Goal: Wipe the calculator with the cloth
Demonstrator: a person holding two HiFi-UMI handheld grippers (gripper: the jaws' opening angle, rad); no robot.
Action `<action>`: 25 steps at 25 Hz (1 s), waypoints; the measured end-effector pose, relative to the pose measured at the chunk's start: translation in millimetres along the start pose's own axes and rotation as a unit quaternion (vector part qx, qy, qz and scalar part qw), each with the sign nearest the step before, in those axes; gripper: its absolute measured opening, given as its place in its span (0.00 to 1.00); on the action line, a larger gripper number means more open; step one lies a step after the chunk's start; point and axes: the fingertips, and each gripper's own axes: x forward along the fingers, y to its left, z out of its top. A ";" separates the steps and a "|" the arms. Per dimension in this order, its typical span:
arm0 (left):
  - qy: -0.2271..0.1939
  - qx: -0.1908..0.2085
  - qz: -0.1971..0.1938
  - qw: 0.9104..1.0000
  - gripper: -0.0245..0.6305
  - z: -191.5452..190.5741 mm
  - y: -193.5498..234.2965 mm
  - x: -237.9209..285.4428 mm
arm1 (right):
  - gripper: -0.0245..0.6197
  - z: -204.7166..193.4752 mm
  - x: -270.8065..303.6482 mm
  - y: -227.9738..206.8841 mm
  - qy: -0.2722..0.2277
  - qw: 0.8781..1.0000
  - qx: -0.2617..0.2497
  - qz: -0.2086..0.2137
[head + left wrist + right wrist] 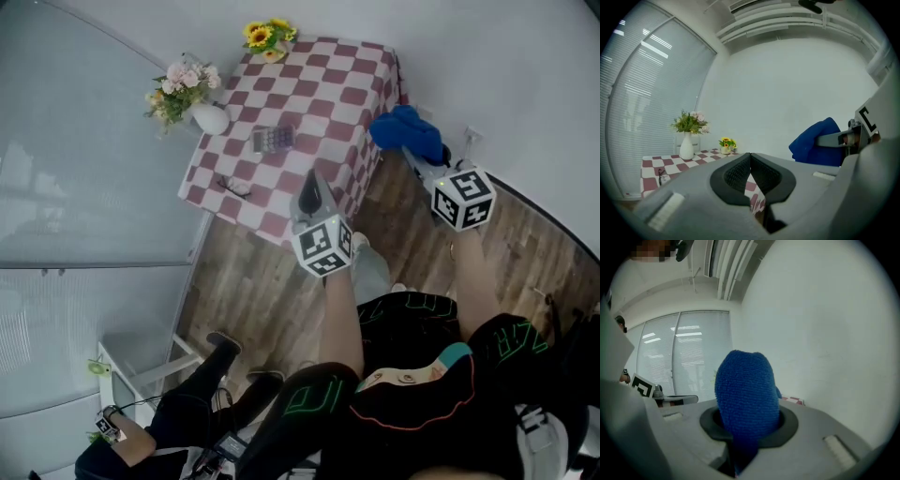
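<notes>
The grey calculator (273, 139) lies flat near the middle of the red-and-white checked table (328, 80). My right gripper (412, 150) is shut on a blue cloth (407, 132), held in the air off the table's right side; the cloth (746, 397) fills the right gripper view. My left gripper (310, 192) is shut with nothing in it and hovers over the table's near edge, short of the calculator. In the left gripper view its dark pads (736, 174) meet, with the cloth (818, 143) at the right.
A white vase of flowers (192, 101) stands at the table's left corner and a small sunflower pot (269, 39) at the far corner. Glasses (234, 187) lie near the left front edge. White walls enclose the table. A seated person (178, 412) is at lower left on the wooden floor.
</notes>
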 end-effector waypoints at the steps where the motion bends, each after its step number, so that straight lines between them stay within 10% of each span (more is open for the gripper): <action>1: 0.002 -0.001 -0.006 1.000 0.05 -1.1 -1.4 10.9 | 0.19 1.4 6.4 -7.3 0.001 1.000 0.001 -0.006; 14: 0.042 -0.024 -0.005 0.999 0.05 -17.7 77.3 127.0 | 0.19 -5.9 148.6 -22.5 0.052 0.999 0.005 -0.014; 25: 0.029 -0.094 0.116 0.988 0.05 -24.6 201.7 146.7 | 0.19 11.4 279.1 36.8 0.102 0.989 -0.066 0.089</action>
